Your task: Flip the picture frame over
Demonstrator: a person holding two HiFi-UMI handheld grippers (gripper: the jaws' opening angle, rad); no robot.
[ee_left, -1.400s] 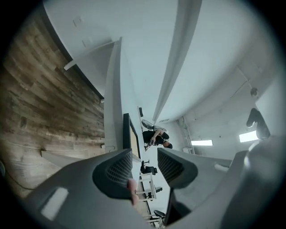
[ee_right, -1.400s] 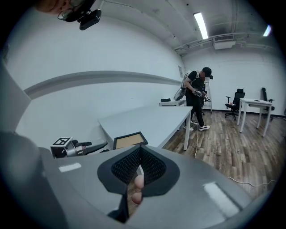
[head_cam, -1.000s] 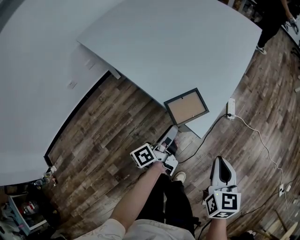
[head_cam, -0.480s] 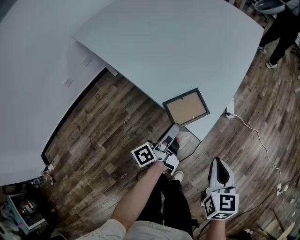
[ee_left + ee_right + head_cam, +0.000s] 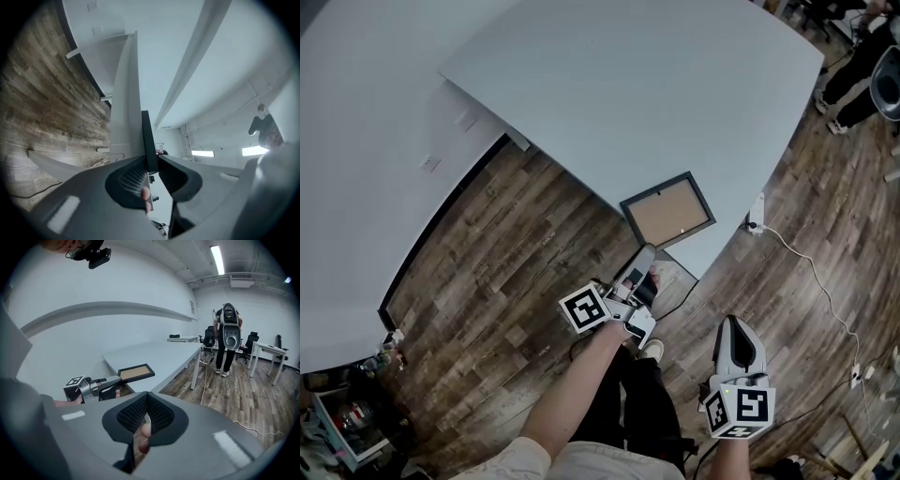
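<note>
Barely shifted since a second ago, the black rectangular picture frame (image 5: 667,211) is laid brown back up at the grey bench's (image 5: 675,94) corner, long axis slanted up-right in the head view, its nearest corner clamped in the left claw (image 5: 648,254), the right claw (image 5: 737,326) held closed and empty.

The room is bright and evenly lit. A long ceiling light (image 5: 217,258) glows far off on the right. The pale table (image 5: 656,84) looks soft and flat. Both gripper views are round, bent at the edges and black in the corners. Up close, the right gripper (image 5: 147,397) is blurry. The picture frame (image 5: 147,140) looks dark.
</note>
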